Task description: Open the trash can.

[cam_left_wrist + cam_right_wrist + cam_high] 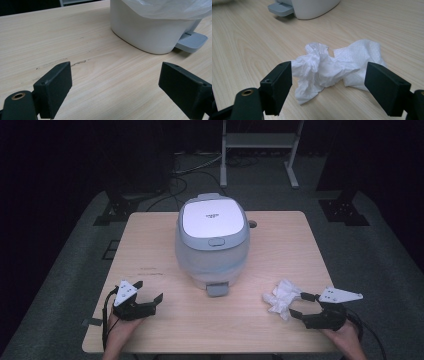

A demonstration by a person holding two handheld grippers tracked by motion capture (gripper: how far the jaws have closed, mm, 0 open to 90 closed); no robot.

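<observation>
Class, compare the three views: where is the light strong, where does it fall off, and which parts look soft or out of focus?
High view: table lit, bin lid glaring, surroundings nearly black. Left gripper view: the left gripper has soft near jaws, bin base shadowed underneath. Right gripper view: the crumpled tissue is sharp and bright, the right gripper slightly blurred.

The pedal bin (212, 242) stands mid-table as the one tall obstacle, its foot pedal (217, 289) jutting toward the person. Left of the bin, bare tabletop (150, 235) gives open passage. Right of the bin, only a crumpled tissue (281, 298) lies near the front edge.
</observation>
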